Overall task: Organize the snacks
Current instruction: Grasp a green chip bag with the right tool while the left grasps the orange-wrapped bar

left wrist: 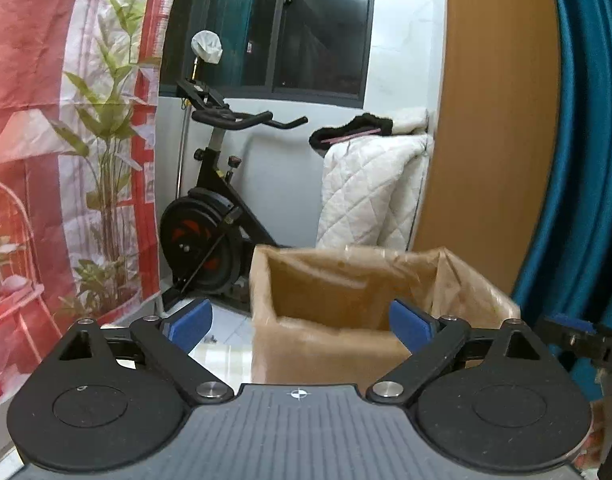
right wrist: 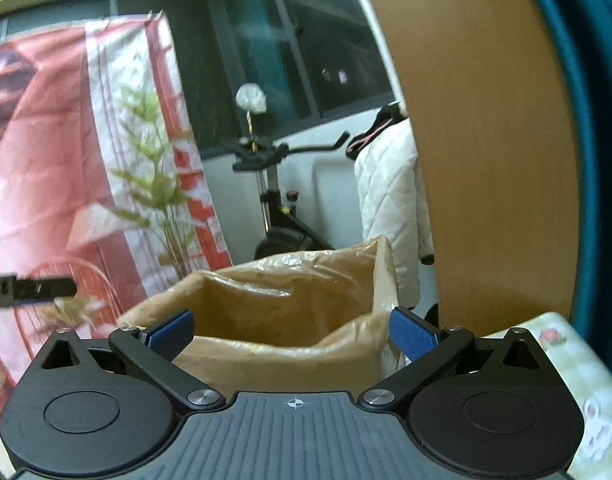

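A brown cardboard box (left wrist: 325, 344) lined with clear plastic stands open just beyond my left gripper (left wrist: 300, 326). The left gripper's blue pads (left wrist: 190, 324) are spread wide with nothing between them. In the right wrist view the same box (right wrist: 274, 320) lies ahead and slightly left of my right gripper (right wrist: 292, 336), also wide open and empty. No snack shows in either view; the box's inside is mostly hidden. The other gripper's black tip pokes in at the right edge (left wrist: 581, 340) of the left view and at the left edge (right wrist: 30, 290) of the right view.
An exercise bike (left wrist: 214, 216) stands behind the box near a dark window. A white quilted blanket (left wrist: 369, 188) hangs to the right. A wooden panel (left wrist: 489, 132) and blue curtain (left wrist: 585, 160) fill the right side. A red printed backdrop (left wrist: 46, 160) covers the left. A floral cloth (right wrist: 577, 380) lies lower right.
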`<move>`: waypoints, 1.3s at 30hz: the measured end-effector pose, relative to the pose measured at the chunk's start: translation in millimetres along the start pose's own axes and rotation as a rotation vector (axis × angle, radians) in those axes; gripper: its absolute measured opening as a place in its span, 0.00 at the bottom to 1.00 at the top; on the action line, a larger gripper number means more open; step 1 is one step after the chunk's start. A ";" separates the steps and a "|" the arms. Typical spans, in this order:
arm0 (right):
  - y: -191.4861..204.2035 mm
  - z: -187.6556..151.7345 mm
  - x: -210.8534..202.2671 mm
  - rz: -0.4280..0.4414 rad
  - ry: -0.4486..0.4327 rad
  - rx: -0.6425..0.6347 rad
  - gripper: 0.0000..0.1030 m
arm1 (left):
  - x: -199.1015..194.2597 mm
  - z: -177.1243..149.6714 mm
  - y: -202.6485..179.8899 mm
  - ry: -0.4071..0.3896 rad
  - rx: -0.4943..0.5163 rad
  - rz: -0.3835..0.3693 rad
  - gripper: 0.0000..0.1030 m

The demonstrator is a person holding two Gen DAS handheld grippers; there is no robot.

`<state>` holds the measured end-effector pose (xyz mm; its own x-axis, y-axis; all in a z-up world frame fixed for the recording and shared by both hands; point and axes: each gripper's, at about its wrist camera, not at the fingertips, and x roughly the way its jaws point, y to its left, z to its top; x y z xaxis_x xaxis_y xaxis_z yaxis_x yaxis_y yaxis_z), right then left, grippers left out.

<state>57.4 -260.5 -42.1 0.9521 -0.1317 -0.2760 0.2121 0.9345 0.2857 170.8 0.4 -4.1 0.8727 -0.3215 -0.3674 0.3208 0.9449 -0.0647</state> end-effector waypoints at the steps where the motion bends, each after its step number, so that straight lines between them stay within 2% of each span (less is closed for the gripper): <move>1: -0.5 -5.7 -6.0 0.003 -0.009 0.008 1.00 | -5.4 -6.2 1.4 0.010 0.005 0.007 0.94; 5: 0.2 -35.4 -25.9 -0.013 -0.001 0.027 1.00 | -27.5 -36.4 14.2 0.069 -0.013 0.026 0.94; 8: -1.2 -60.7 -35.5 0.003 0.053 0.044 1.00 | -40.6 -60.1 24.9 0.113 -0.021 0.052 0.94; 12: 2.4 -93.5 -44.0 -0.026 0.116 0.024 1.00 | -53.7 -84.8 38.5 0.145 -0.039 0.095 0.94; 17: 7.3 -121.6 -54.3 -0.051 0.153 0.000 0.99 | -57.5 -111.8 47.8 0.185 -0.088 0.090 0.94; 23: 13.7 -152.5 -60.5 -0.070 0.252 -0.051 0.99 | -52.2 -140.4 46.3 0.245 -0.106 0.084 0.93; 30: 21.4 -168.1 -43.1 -0.040 0.355 -0.092 0.96 | -45.3 -160.1 43.4 0.288 -0.085 0.087 0.93; 35: 24.1 -173.6 -27.1 -0.095 0.400 -0.138 0.87 | -34.2 -176.3 39.6 0.321 -0.052 0.101 0.93; 39: 22.5 -177.0 -23.9 -0.109 0.435 -0.136 0.87 | -22.8 -189.2 38.5 0.376 -0.018 0.115 0.93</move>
<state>0.5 -177.9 -191.5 0.7391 -0.1081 -0.6648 0.2475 0.9616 0.1189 93.6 55.7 -173.7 0.7059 -0.1720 -0.6871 0.2195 0.9754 -0.0187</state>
